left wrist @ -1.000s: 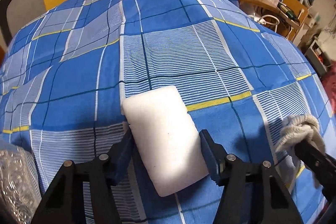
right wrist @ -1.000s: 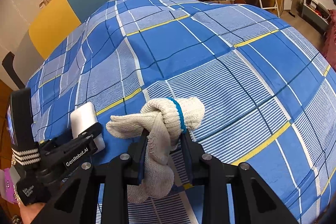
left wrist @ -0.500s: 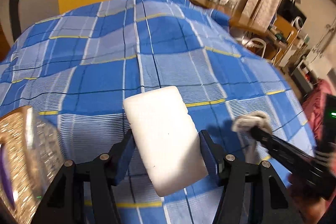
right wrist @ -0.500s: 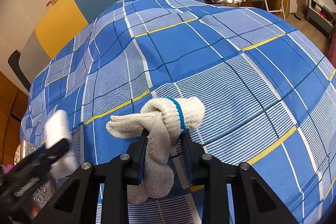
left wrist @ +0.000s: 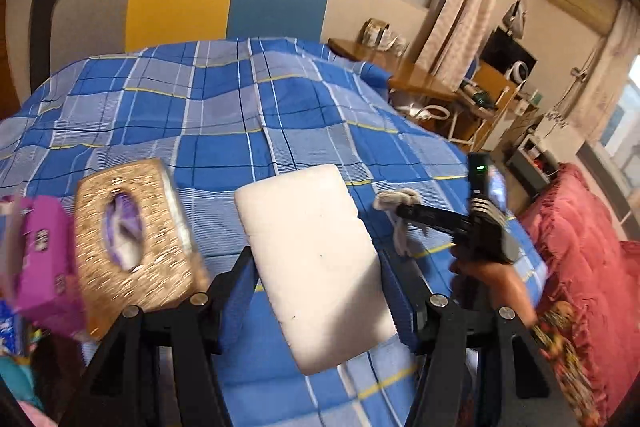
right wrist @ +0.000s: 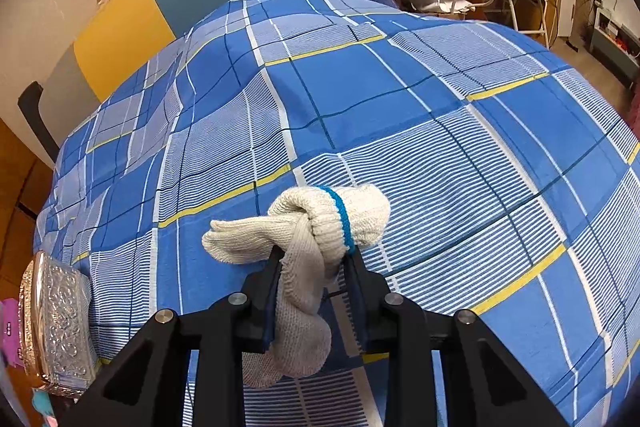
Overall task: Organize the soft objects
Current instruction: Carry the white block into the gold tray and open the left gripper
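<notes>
Sponge (left wrist: 316,267) sits pinched between the left gripper (left wrist: 316,291) fingers above the bed (left wrist: 224,115); light and squashy, best held mid-block. Right gripper (right wrist: 314,291) fingers pinch the knotted glove (right wrist: 308,239), limp, so grip at its knot.

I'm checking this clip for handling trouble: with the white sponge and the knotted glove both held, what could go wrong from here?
1. The white sponge juts well past the left claw, so a quick swing could twist it loose.
2. The knotted glove hangs from the right claw with its tail dangling; it might snag the blue checked bedcover.
</notes>
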A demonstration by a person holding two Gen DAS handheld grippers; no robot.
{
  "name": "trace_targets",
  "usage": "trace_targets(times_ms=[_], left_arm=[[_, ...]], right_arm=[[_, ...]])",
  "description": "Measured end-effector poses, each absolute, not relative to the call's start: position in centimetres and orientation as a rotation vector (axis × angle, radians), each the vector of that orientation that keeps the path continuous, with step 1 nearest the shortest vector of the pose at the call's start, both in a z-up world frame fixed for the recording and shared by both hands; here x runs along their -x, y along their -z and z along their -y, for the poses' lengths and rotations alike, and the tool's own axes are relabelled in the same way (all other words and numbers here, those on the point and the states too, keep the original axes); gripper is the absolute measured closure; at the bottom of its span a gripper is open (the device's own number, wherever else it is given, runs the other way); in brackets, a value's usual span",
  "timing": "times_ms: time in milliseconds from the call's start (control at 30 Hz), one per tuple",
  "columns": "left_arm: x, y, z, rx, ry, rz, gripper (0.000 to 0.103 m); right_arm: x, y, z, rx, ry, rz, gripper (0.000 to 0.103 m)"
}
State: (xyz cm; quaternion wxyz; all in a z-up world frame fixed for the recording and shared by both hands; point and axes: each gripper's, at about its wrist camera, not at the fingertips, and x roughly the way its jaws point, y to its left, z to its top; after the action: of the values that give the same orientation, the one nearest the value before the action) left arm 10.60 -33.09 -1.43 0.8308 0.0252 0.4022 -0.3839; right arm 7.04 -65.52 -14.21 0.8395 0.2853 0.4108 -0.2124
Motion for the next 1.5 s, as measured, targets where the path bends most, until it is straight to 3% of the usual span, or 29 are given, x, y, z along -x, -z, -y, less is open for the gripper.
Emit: trace_targets(times_ms=[300, 567, 1033, 1167, 1333, 1500], left_arm=[[-10.7, -3.1, 20.4, -0.041, 0.762, -0.768, 0.041], [-12.2, 0.5, 8.9, -0.114, 0.612, -0.863, 0.041], [-10.8, 12.1, 9.5, -0.240, 0.586, -1.075, 0.040], [-11.2, 12.9, 9.6, -0.232, 0.565, -1.091, 0.036], [-11.4, 12.8, 8.7, -0.165, 0.533, -1.115, 0.021], [-11.7, 12.1, 7.1, -0.033, 0.538, -1.114, 0.018]], right_arm=[[-6.7, 14.2, 65.4, -0.618, 0.438, -0.855, 0.074], [-6.8, 14.4, 65.4, -0.627, 0.435, -0.863, 0.074], [-6.8, 14.2, 65.1, -0.598, 0.448, -0.862, 0.074], [-6.8, 14.2, 65.1, -0.597, 0.452, -0.862, 0.074], [-6.8, 14.2, 65.1, -0.596, 0.450, -0.862, 0.074], [-6.8, 14.2, 65.2, -0.597, 0.452, -0.860, 0.074]])
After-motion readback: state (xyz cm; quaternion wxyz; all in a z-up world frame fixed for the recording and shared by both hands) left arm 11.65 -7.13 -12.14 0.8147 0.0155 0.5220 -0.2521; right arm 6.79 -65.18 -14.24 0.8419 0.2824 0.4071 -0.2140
